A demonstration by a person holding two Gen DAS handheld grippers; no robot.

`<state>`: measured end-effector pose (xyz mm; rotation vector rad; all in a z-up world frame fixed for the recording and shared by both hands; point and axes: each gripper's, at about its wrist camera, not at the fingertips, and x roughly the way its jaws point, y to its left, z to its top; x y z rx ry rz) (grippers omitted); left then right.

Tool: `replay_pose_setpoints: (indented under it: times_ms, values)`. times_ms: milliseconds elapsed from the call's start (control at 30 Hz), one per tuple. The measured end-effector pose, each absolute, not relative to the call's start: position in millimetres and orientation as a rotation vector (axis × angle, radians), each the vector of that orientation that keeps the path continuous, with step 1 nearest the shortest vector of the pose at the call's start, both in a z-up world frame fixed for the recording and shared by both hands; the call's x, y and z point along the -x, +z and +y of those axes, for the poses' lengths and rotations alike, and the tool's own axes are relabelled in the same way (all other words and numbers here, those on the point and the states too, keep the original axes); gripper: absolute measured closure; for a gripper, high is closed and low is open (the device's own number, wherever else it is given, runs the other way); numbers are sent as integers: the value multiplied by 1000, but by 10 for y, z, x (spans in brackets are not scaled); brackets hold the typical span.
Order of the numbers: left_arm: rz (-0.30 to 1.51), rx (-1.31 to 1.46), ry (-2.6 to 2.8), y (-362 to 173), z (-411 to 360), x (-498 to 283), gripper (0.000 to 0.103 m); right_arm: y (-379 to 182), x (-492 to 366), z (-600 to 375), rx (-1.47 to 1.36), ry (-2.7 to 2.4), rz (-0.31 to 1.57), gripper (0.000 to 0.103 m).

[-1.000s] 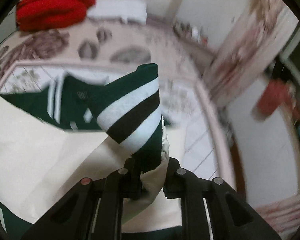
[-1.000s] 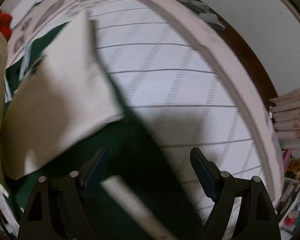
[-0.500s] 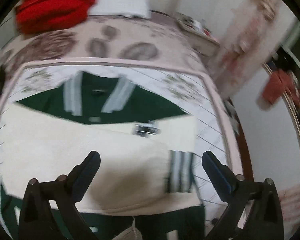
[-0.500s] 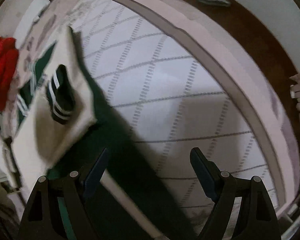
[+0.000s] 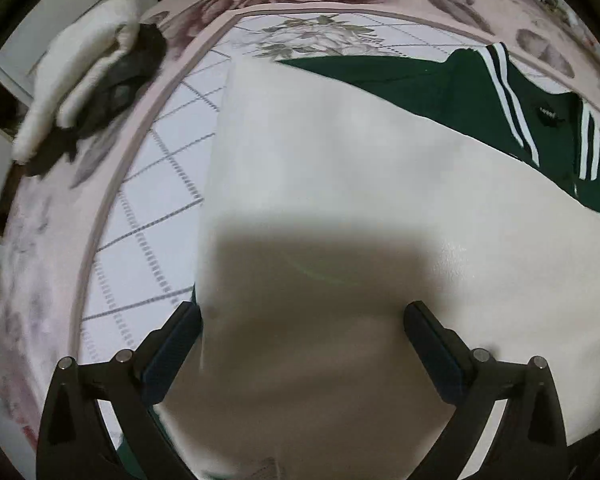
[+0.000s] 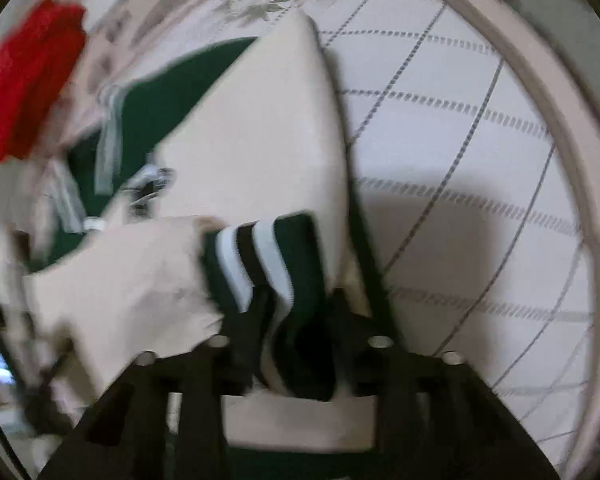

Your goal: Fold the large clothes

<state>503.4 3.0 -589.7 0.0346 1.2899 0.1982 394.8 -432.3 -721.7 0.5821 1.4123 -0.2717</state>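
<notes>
Fingers of the right gripper (image 6: 296, 344) are now clamped on the striped cuff (image 6: 260, 264) of the jacket (image 5: 380, 200), where half a second ago they stood apart over the rug. Its cream sleeve (image 6: 132, 280) lifts off the pile toward the camera. The left gripper (image 5: 302, 332), which pinched that cuff 1 second ago, has let go; its 2 fingers (image 5: 172, 344) stand wide apart, low over the cream sleeve folded across the body. The jacket lies spread on the patterned rug (image 5: 148, 184), green chest and striped collar (image 5: 512, 112) showing beyond the cream. So the cuff has passed from left to right, and I judge the sleeve fold is being redone or straightened, with the body folds yet to come.
</notes>
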Motion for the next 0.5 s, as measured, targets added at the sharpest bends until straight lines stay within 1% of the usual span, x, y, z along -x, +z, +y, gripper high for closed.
replay_pose_setpoints:
  times_ms: [67, 133, 167, 200, 233, 267, 300, 400, 500]
  values:
    - [1291, -81, 196, -5821, -44, -5020, 0, -7272, -3998, -4341, -589, -313, 1419, 83]
    - [1285, -97, 167, -5629, -112, -4880, 0, -7220, -4011, -4307, -591, -343, 1438, 83]
    - [1279, -100, 152, -5536, -137, -4797, 0, -7166, -3985, -4278, -588, -353, 1453, 77]
    - [1276, -103, 136, -5421, -153, -4646, 0, -7049, -3916, -4198, -607, -335, 1468, 65]
    - [1275, -104, 115, -5284, -169, -4423, 0, -6949, -3816, -4115, -637, -295, 1472, 56]
    - [1277, -113, 99, -5167, -172, -4194, 0, -6851, -3691, -4014, -660, -262, 1477, 42]
    - [1284, -127, 94, -5115, -170, -4027, 0, -6749, -3518, -3875, -674, -232, 1491, 39]
    - [1356, -195, 87, -5058, -161, -3288, 0, -6541, -2829, -3231, -660, -153, 1576, 39]
    - [1444, -218, 99, -5305, -26, -2711, 0, -6677, -2300, -2609, -713, -103, 1682, 39]
